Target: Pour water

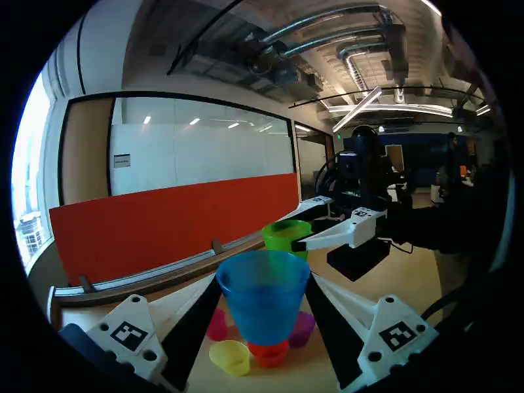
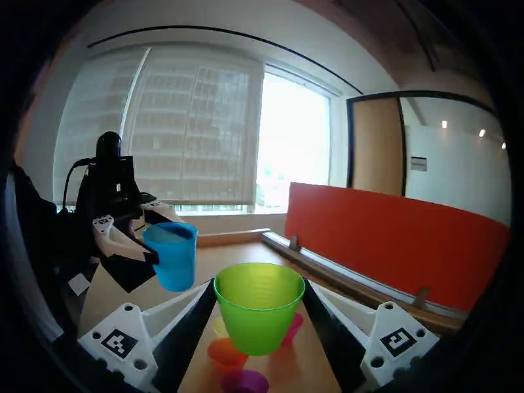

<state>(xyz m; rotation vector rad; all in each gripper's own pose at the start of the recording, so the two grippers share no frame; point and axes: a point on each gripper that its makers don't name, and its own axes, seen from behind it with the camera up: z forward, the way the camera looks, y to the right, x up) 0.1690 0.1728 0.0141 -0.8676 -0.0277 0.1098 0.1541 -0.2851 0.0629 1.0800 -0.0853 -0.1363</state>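
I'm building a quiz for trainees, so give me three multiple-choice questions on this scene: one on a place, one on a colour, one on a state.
1. Where are the small coloured plastic cups? A) on the wooden table B) on a windowsill C) in a sink
2. What colour is the translucent plastic cup in the left gripper? A) red B) blue C) white
3. How does the right gripper hold its green plastic cup? A) upside down B) sideways C) upright
Answers: A, they sit on the tabletop; B, blue between its fingers; C, mouth up.
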